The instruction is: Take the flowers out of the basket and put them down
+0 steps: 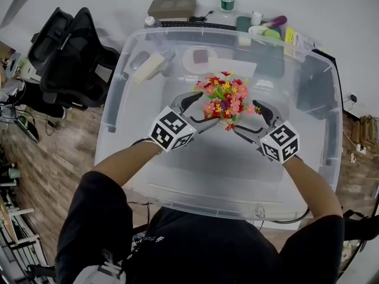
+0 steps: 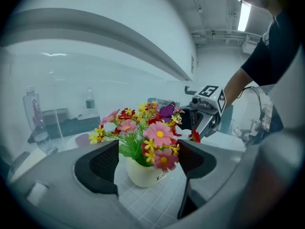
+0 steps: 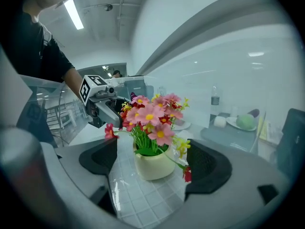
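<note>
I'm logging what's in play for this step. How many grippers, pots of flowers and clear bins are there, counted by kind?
Grippers: 2, the left gripper and the right gripper, both open
Pot of flowers: 1
Clear bin: 1
Total: 4

Flower pot (image 3: 153, 165) stands mid-floor, free room all around it. Clear bin (image 1: 112, 111) walls close every side; top open.

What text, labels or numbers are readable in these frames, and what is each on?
"Li", the rest unreadable: on the cream flower pot.
Green label on the bottle: too small to read.
White print on the person's black shirt: blurred, unreadable.
</note>
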Motion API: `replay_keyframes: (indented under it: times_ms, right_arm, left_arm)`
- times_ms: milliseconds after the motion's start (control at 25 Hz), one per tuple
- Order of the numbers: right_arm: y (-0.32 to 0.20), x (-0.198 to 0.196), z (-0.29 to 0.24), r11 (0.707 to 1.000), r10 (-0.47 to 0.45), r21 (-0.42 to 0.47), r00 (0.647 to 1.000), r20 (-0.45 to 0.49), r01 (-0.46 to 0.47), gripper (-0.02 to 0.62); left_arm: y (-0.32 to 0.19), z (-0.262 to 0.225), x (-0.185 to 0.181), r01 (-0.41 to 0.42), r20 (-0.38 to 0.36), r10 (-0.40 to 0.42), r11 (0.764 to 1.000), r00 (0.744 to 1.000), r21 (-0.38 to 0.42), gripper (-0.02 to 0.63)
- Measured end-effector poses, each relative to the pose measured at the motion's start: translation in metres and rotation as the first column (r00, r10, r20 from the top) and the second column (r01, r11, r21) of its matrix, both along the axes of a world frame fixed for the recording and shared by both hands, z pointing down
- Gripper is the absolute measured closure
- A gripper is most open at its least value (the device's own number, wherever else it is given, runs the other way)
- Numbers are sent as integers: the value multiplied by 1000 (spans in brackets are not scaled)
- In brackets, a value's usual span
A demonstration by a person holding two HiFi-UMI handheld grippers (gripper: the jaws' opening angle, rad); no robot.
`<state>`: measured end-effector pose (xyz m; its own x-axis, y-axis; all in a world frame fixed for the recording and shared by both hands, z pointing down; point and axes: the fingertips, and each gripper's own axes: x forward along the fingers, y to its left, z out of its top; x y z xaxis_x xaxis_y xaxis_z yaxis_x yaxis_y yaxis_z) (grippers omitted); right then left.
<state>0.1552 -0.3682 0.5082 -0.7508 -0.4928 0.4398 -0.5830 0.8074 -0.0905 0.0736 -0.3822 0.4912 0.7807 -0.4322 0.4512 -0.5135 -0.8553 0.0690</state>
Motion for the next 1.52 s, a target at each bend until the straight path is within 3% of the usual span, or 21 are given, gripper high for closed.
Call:
replay_keyframes:
  times_ms: [240, 800, 1000, 1520]
  right_arm:
    - [-6, 9, 8, 999, 30, -24, 1000, 3, -30, 147]
    - [-7, -4, 25, 999, -11, -49, 1000, -1, 11, 147]
    - [-11, -4, 29, 999, -15, -50, 1000, -13, 14, 147]
    - [-9, -7, 51, 995, -41, -87, 999, -34, 38, 147]
  left_arm:
    - [-2, 12, -7, 3, 27, -2, 1000, 1000, -26, 235]
    - [-3, 36, 4, -86, 84, 88, 996, 993, -31, 235]
    - [-4, 43, 4, -71, 65, 76, 995, 995, -67, 235]
    - [-7, 66, -1, -90, 109, 98, 993, 989, -76, 235]
